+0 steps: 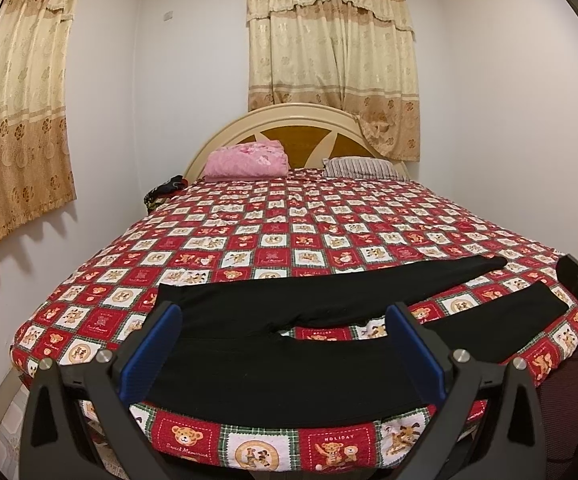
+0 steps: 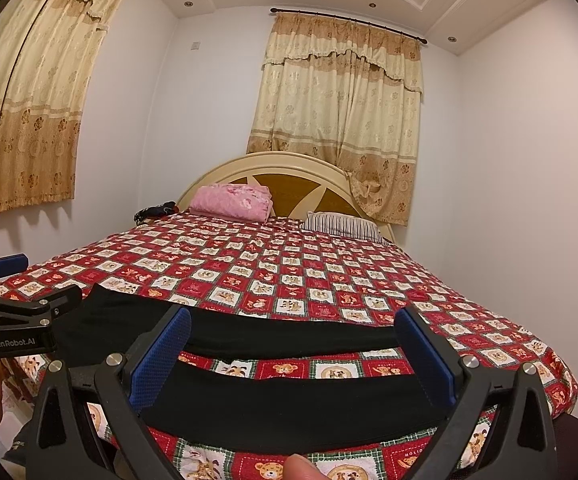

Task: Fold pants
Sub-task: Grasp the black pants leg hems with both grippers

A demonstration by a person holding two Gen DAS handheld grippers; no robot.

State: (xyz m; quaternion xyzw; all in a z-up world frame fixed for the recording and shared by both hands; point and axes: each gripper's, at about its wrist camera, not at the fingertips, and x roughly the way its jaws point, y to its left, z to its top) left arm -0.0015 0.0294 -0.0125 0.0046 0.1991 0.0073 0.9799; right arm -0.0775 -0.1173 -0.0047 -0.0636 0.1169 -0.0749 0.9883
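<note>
Black pants (image 1: 289, 368) lie flat, unfolded, across near edge of bed. Waist end toward 9 o'clock, legs toward 3 o'clock. Legs spread apart in narrow V, far leg running toward 2 o'clock. In right view, pants (image 2: 289, 408) show as two dark bands.

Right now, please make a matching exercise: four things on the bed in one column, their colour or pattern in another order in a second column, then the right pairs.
1. pants
2. blanket
3. pillow
4. bedcover

A. pink
B. red and white squares with bears
C. black
D. striped

Pairs: 1-C, 2-A, 3-D, 4-B
</note>
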